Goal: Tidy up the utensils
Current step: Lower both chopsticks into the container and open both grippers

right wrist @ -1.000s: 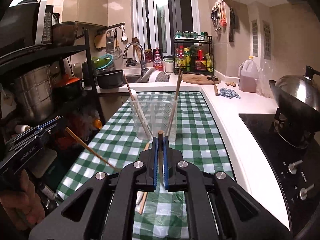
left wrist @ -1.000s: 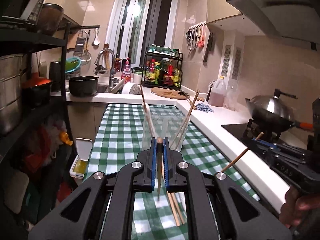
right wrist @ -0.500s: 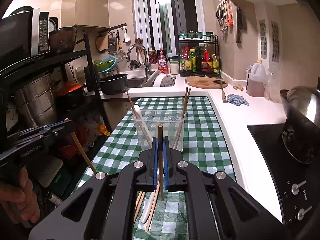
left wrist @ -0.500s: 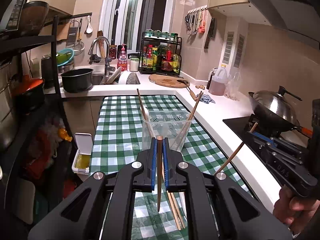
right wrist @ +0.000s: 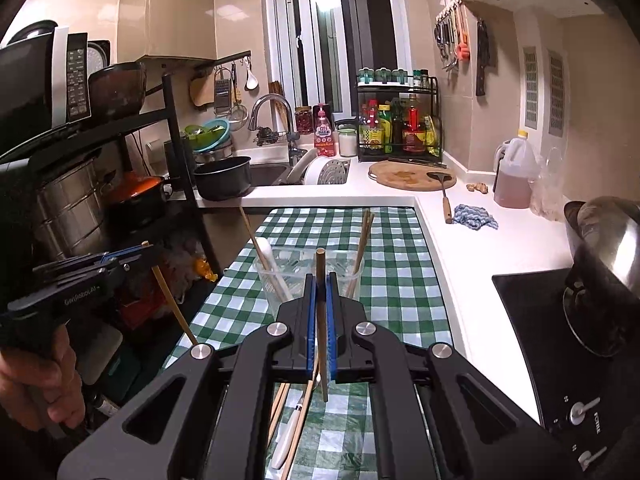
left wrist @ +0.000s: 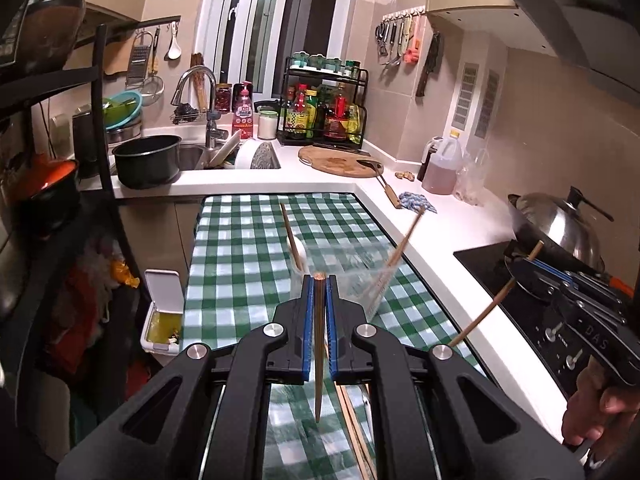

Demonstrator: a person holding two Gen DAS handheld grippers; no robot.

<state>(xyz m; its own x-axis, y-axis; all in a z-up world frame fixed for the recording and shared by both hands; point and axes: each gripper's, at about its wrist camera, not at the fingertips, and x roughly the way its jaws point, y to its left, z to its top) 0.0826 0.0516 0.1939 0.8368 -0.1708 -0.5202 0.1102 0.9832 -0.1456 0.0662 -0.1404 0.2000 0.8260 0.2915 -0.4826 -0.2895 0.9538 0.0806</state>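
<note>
Left wrist: left claw (left wrist: pixel 319 280) (like right claw (right wrist: pixel 320 280)) grips one chopstick (left wrist: pixel 319 336).

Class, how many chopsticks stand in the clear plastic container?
3 chopsticks in the container: one leans left beside the white spoon, two stand together at right. The right tool may hide others.
</note>
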